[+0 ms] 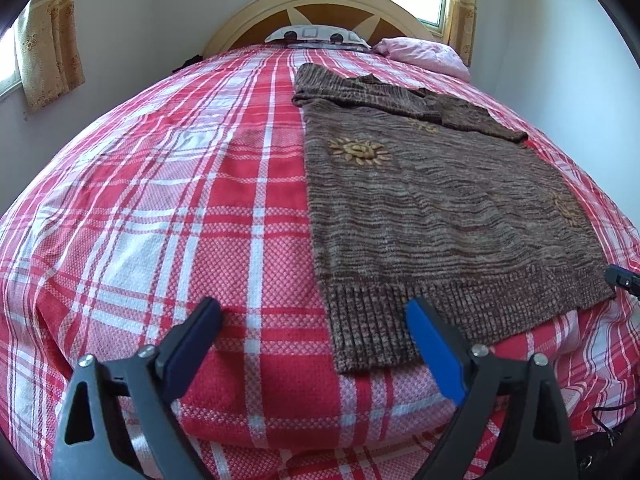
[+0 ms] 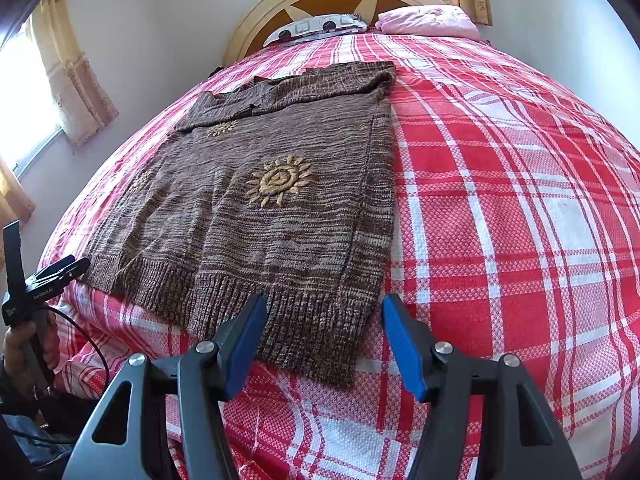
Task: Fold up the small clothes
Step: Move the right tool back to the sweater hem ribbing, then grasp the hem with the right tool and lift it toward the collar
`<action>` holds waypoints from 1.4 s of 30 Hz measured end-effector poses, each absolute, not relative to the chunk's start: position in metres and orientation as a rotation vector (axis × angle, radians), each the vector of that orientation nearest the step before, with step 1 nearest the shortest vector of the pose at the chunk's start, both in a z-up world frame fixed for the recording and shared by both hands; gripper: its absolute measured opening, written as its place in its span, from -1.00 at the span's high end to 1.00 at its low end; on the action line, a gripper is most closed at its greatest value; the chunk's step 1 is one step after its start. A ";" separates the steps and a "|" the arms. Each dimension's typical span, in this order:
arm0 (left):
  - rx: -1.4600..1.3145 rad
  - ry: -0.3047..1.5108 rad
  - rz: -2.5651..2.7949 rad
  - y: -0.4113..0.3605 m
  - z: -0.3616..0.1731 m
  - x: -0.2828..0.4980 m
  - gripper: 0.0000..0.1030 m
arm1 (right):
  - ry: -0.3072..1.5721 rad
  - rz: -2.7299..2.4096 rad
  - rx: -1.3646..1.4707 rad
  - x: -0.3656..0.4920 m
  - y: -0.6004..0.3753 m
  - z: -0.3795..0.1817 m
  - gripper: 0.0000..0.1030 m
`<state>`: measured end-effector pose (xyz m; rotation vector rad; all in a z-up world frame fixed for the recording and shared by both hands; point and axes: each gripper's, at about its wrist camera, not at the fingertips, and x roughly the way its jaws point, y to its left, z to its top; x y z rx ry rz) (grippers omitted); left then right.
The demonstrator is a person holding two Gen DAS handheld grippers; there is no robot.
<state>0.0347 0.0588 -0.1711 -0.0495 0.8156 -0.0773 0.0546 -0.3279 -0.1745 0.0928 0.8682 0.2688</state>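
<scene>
A brown knitted sweater (image 1: 432, 208) with yellow sun motifs lies flat on the red plaid bed, its sleeves folded in near the collar and its ribbed hem toward me. It also shows in the right wrist view (image 2: 256, 208). My left gripper (image 1: 314, 316) is open and empty, just above the hem's left corner. My right gripper (image 2: 324, 312) is open and empty, just above the hem's right corner. The left gripper (image 2: 76, 266) also shows at the left edge of the right wrist view, held in a hand.
The red and white plaid bedspread (image 1: 160, 220) covers the whole bed. A patterned pillow (image 1: 316, 34) and a pink pillow (image 1: 424, 54) lie by the wooden headboard (image 1: 320, 4). Walls and curtained windows surround the bed.
</scene>
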 end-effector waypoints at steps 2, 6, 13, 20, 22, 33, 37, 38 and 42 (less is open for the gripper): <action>-0.052 0.814 -0.090 0.058 -0.170 0.032 -0.68 | 0.870 0.271 0.088 0.053 -0.326 -0.175 -0.11; -0.060 0.809 -0.110 0.056 -0.170 0.030 -0.49 | 0.872 0.277 0.084 0.053 -0.326 -0.175 -0.01; -0.075 0.807 -0.185 0.044 -0.168 0.025 -0.27 | 0.872 0.285 0.122 0.053 -0.331 -0.176 0.20; -0.052 0.785 -0.194 0.042 -0.170 0.024 -0.29 | 0.871 0.290 0.166 0.055 -0.340 -0.179 0.58; -0.061 0.774 -0.198 0.043 -0.169 0.023 -0.01 | 0.873 0.299 0.183 0.055 -0.342 -0.179 0.71; -0.194 0.686 -0.292 0.061 -0.146 0.017 0.86 | 0.763 0.388 0.284 0.047 -0.350 -0.155 0.82; -0.233 0.670 -0.306 0.065 -0.135 0.021 0.86 | 0.735 0.427 0.360 0.048 -0.358 -0.148 0.82; -0.231 0.663 -0.303 0.066 -0.133 0.022 0.86 | 0.733 0.440 0.380 0.050 -0.358 -0.147 0.82; -0.241 0.643 -0.311 0.067 -0.124 0.029 0.86 | 0.717 0.484 0.427 0.054 -0.358 -0.138 0.83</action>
